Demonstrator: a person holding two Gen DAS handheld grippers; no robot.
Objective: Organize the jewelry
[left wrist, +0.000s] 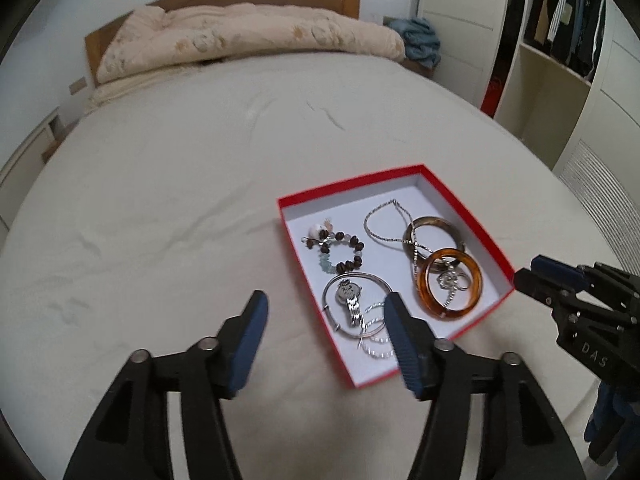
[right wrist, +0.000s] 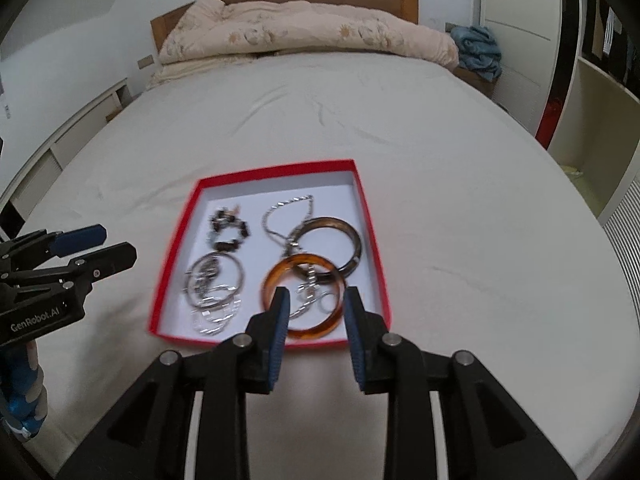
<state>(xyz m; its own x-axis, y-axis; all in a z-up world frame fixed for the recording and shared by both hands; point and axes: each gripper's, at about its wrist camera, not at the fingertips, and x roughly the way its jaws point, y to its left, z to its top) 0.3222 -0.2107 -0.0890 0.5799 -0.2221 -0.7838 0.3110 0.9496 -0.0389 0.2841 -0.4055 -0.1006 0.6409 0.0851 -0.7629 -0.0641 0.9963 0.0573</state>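
Left wrist cam has my left gripper (left wrist: pixel 324 312) spread wide with nothing in it, hovering over the near-left corner of the red box (left wrist: pixel 468 204) on the bed (left wrist: pixel 160 200). Inside sit a beaded bracelet (left wrist: pixel 340 252), a watch (left wrist: pixel 350 300), a chain necklace (left wrist: pixel 384 220) and an amber bangle (left wrist: pixel 454 284). My right gripper (right wrist: pixel 314 304) is parted a bit, empty, above that bangle.

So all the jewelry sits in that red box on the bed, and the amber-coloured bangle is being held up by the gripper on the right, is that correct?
Not quite. The amber bangle is not held: it lies inside the red box with the other jewelry, on the bed. The right wrist view shows the right gripper above it with its jaws apart and nothing between them. The rest is right.
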